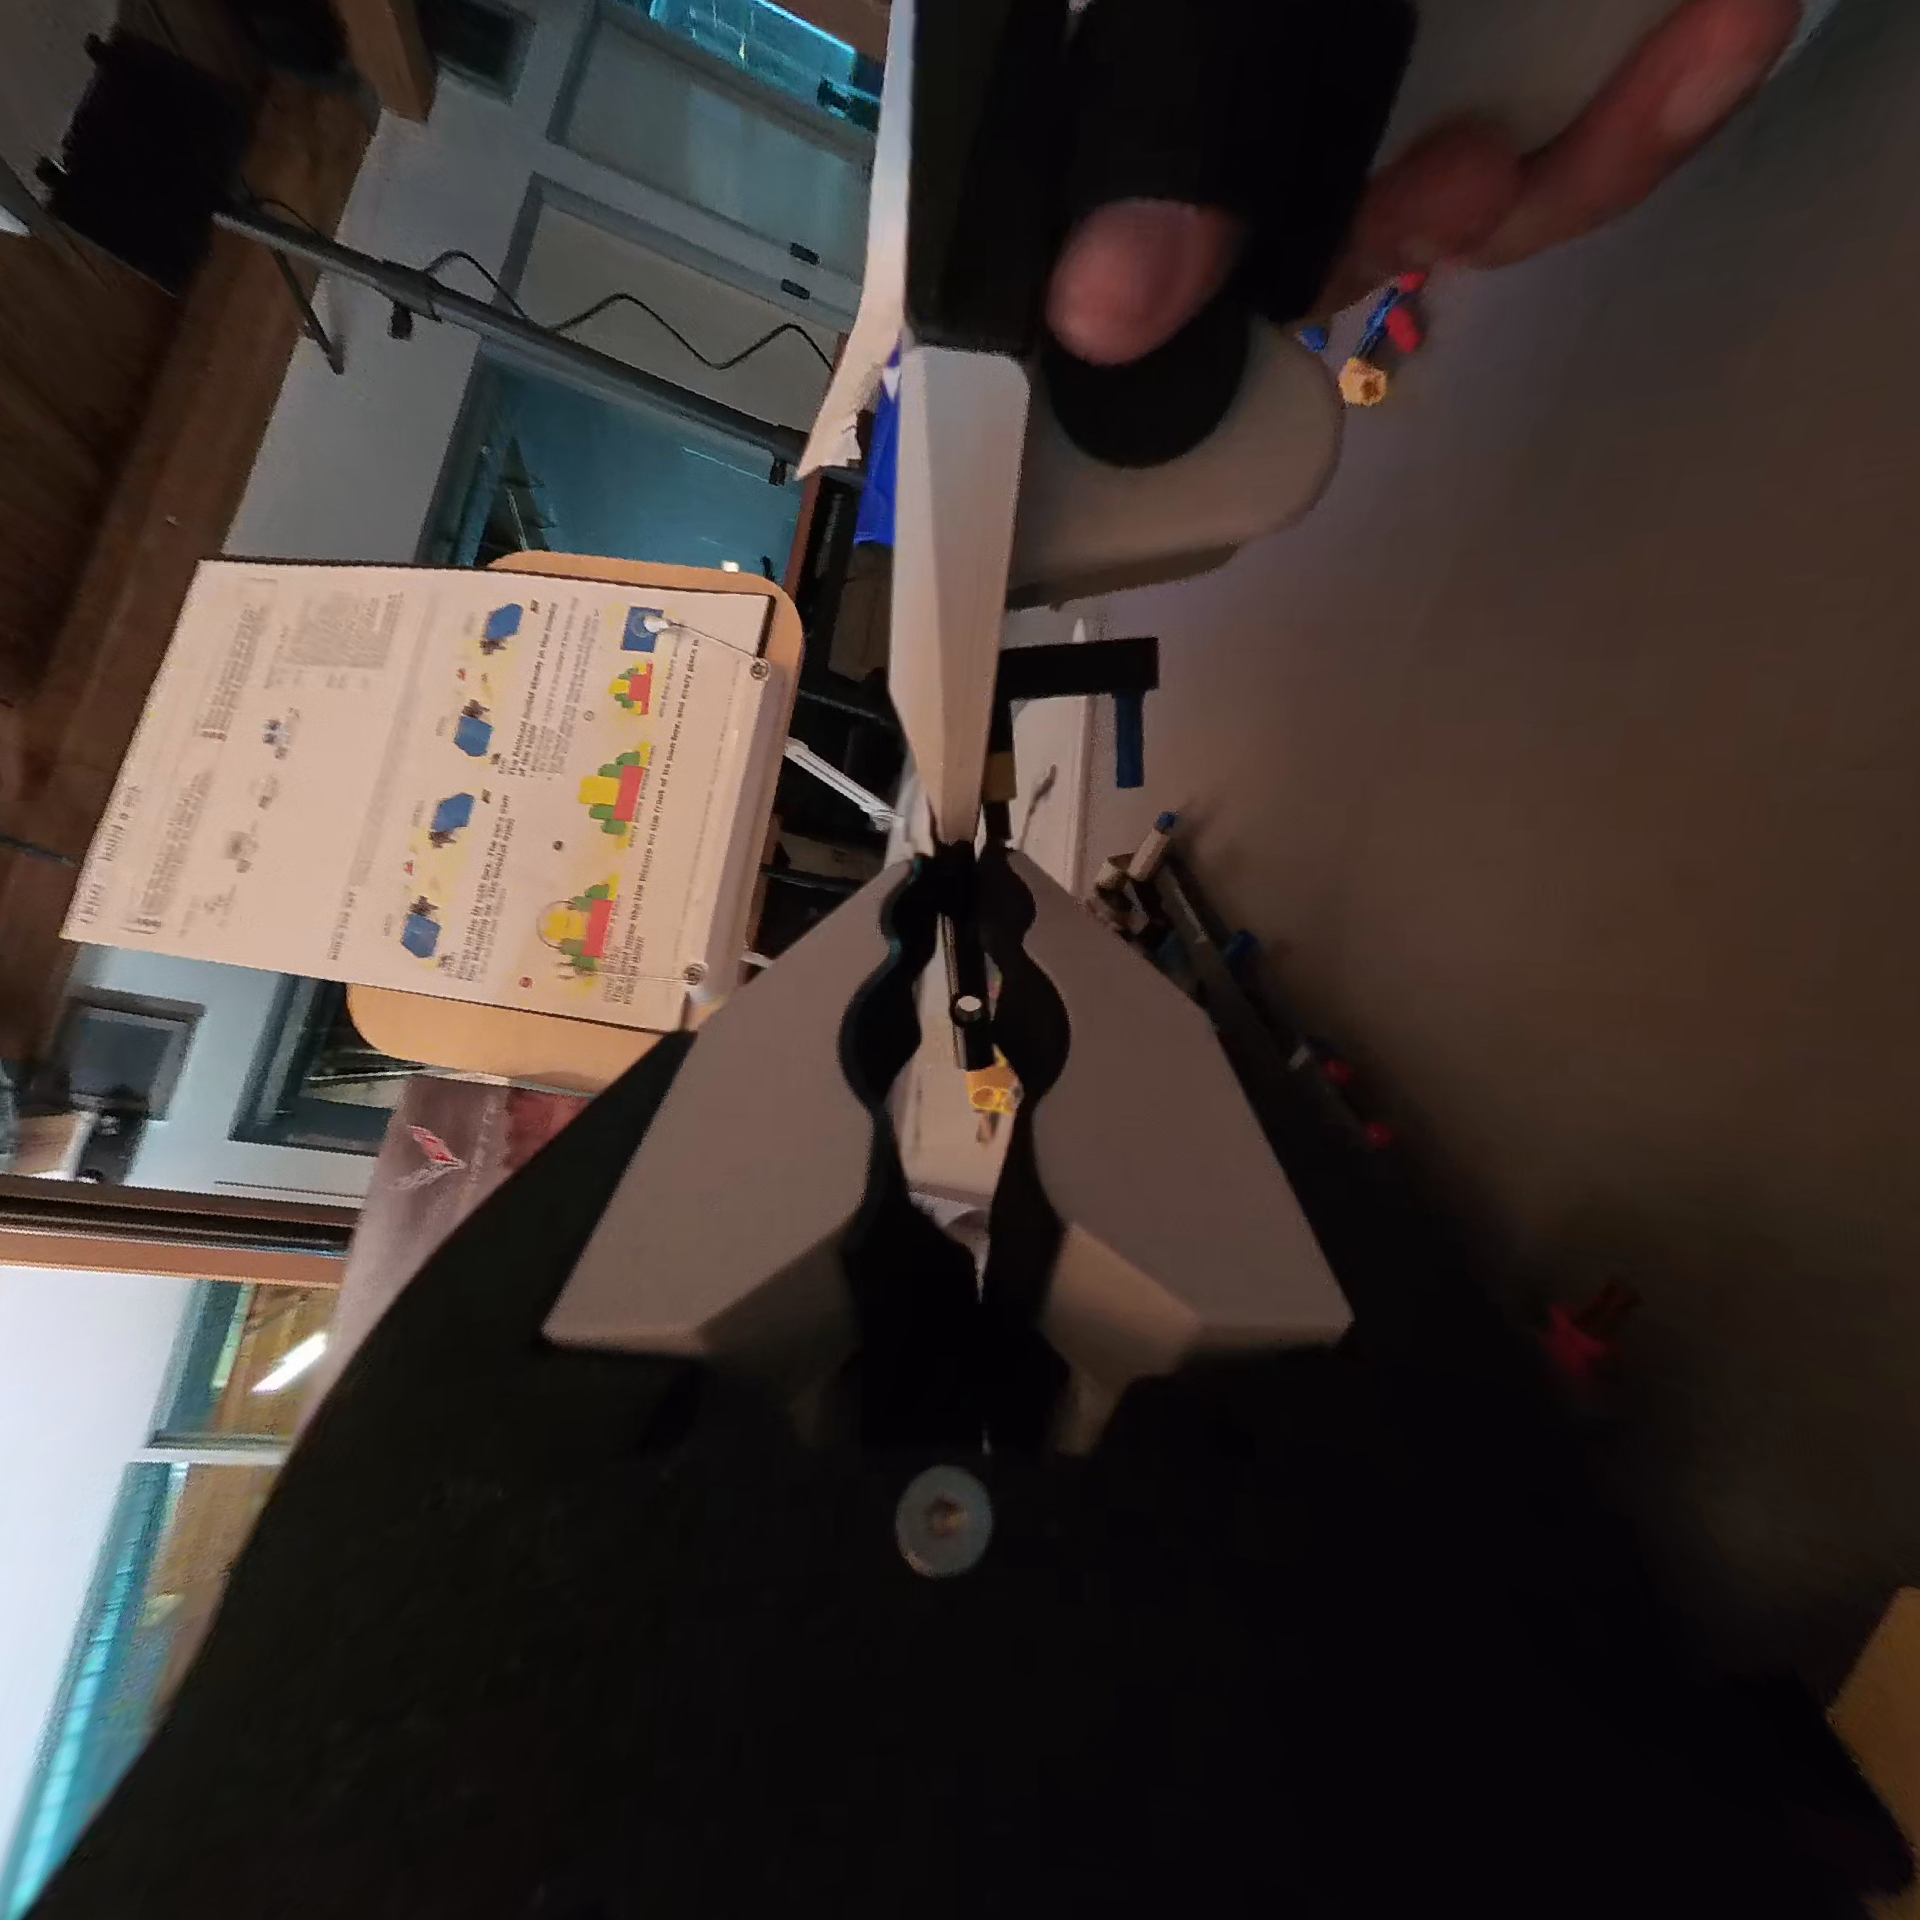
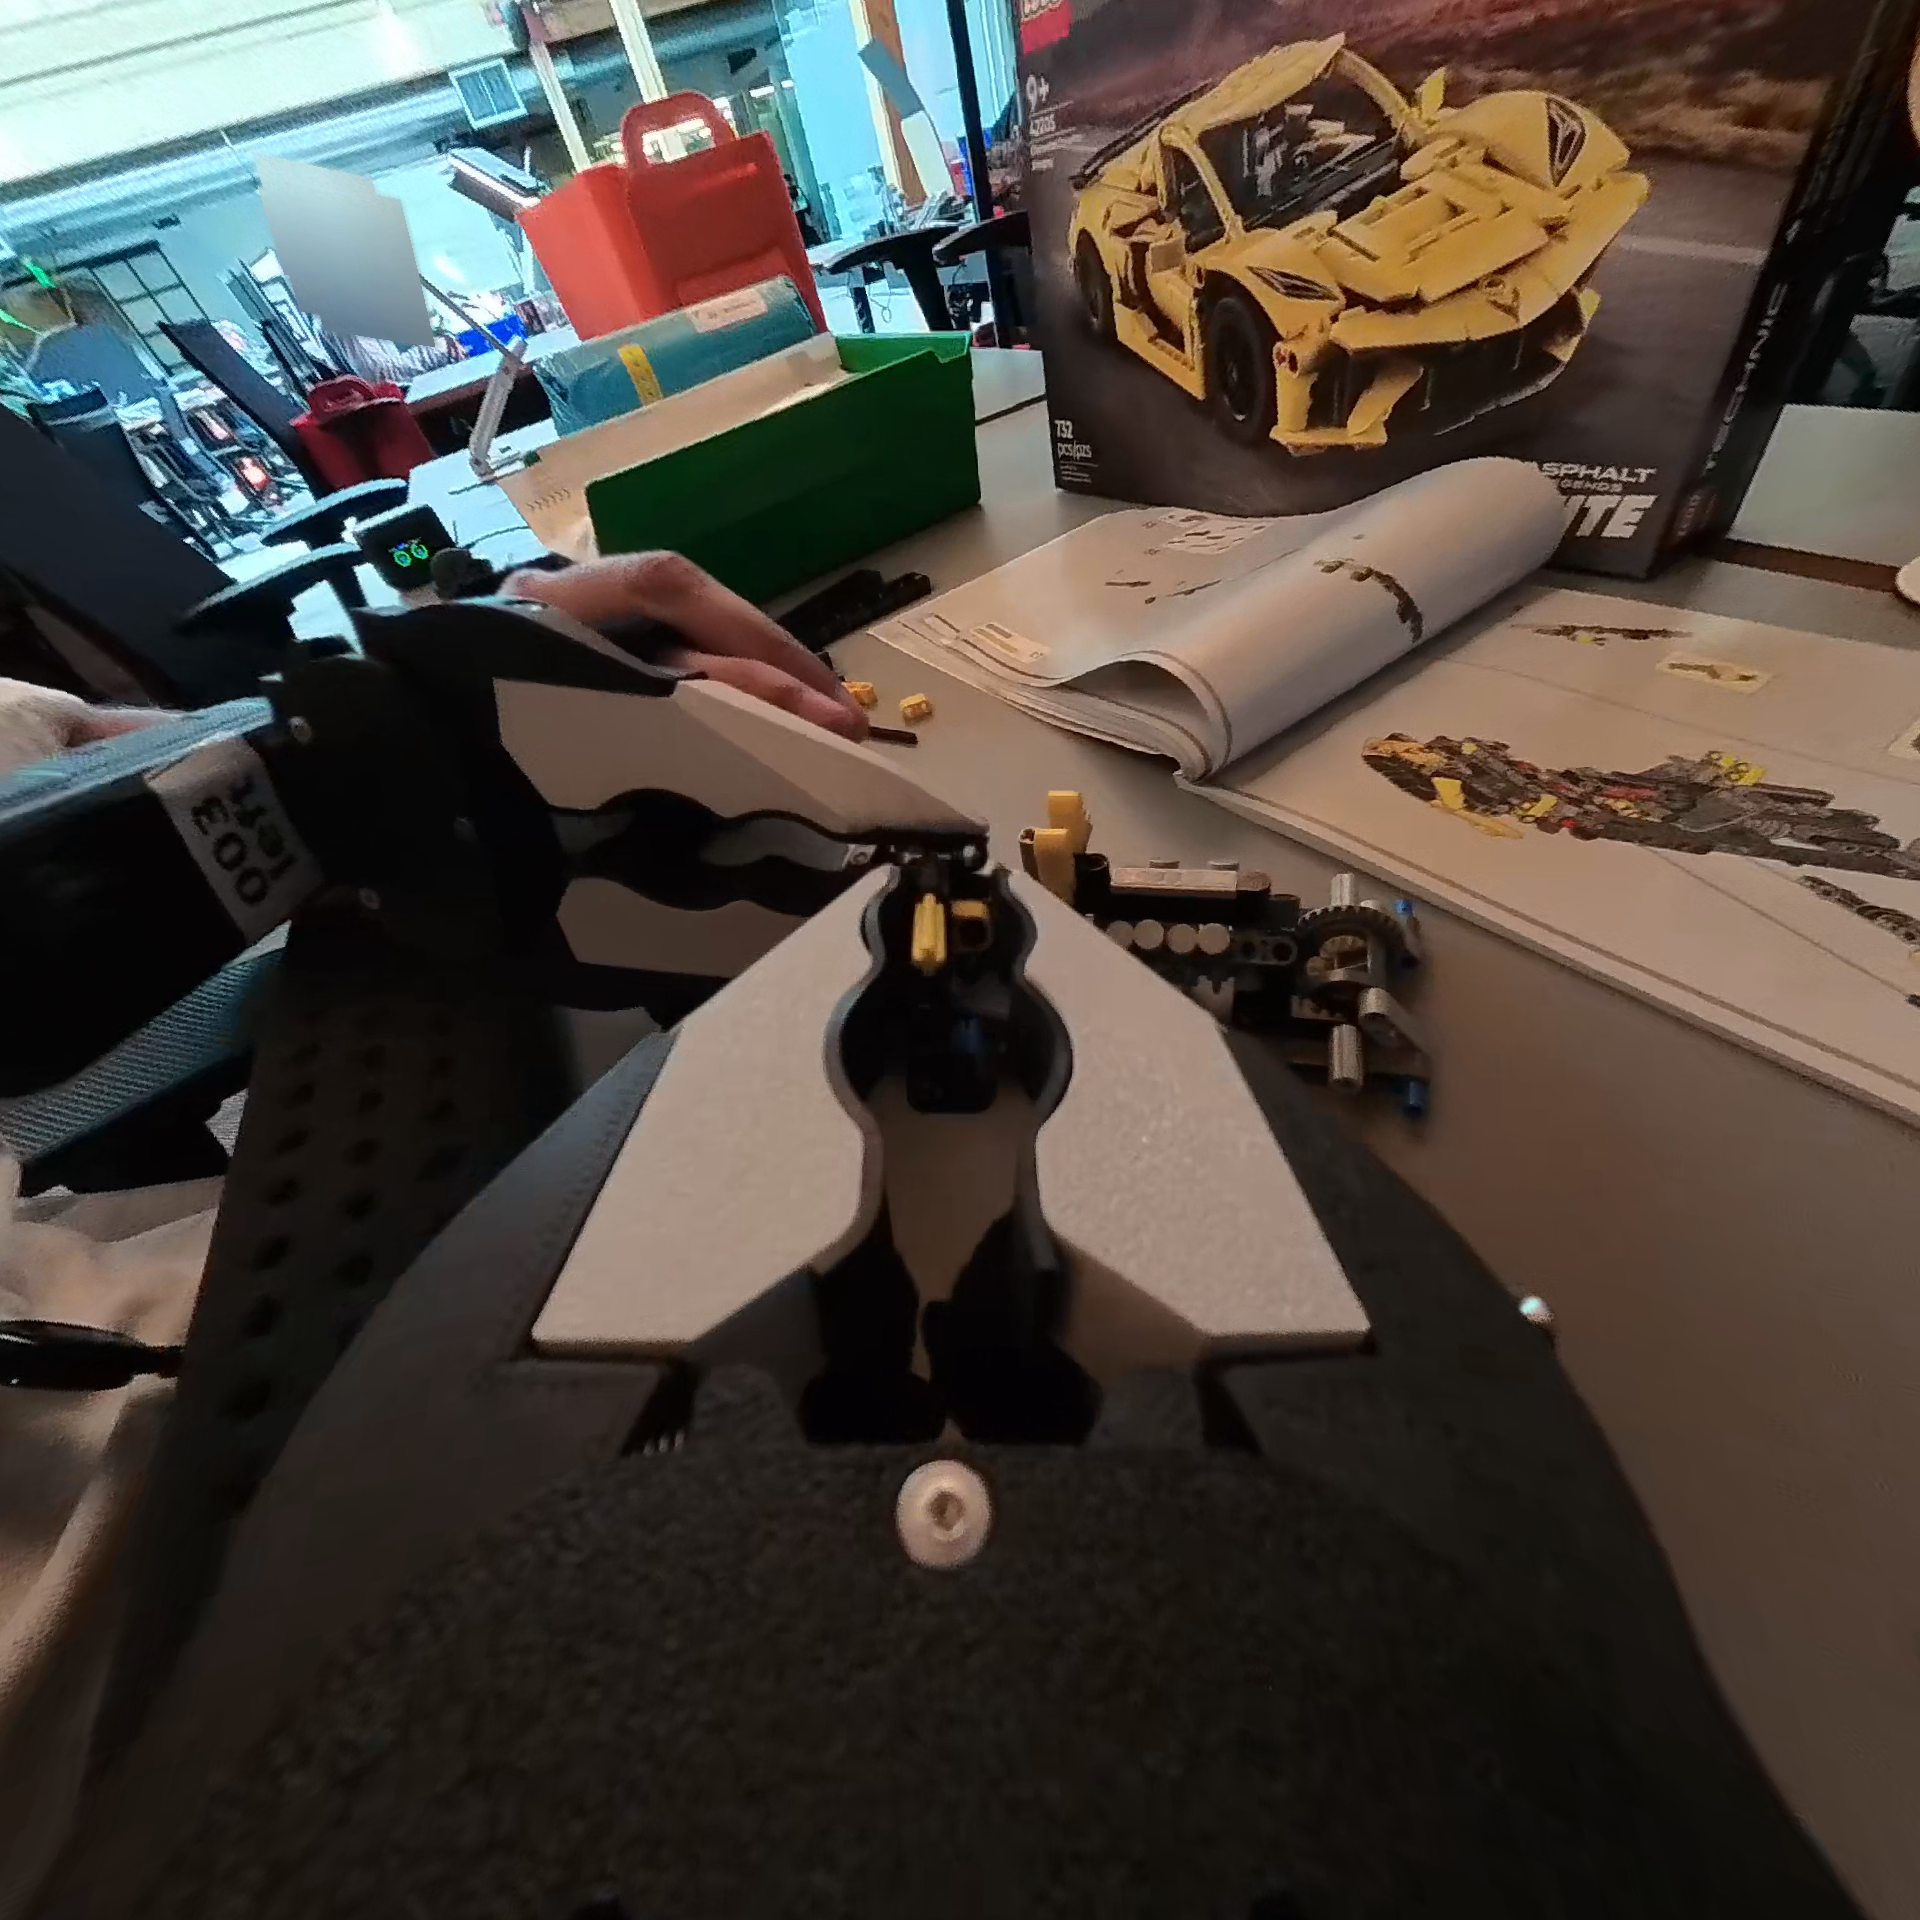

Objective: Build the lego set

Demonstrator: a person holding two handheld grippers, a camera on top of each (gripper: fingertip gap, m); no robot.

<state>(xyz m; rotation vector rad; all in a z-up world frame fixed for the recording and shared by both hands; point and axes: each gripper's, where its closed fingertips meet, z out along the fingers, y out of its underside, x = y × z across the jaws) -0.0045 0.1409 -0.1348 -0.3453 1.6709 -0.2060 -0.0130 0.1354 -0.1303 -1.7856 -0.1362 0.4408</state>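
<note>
Pinching a small black-and-yellow lego sub-assembly (image 2: 951,935) between my right fingers (image 2: 940,868) above the grey desk (image 2: 1558,1299), I bring my left fingers (image 1: 951,847), closed on a thin black pin (image 1: 961,971), tip to tip so the pieces can mate.

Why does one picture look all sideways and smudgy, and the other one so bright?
Left wrist view: tilted sideways, dim, and the hand on the other claw is motion-blurred. Right wrist view: level, brighter, the set's box sharp, windows behind washed out, edges bent by the wide lens.
</note>
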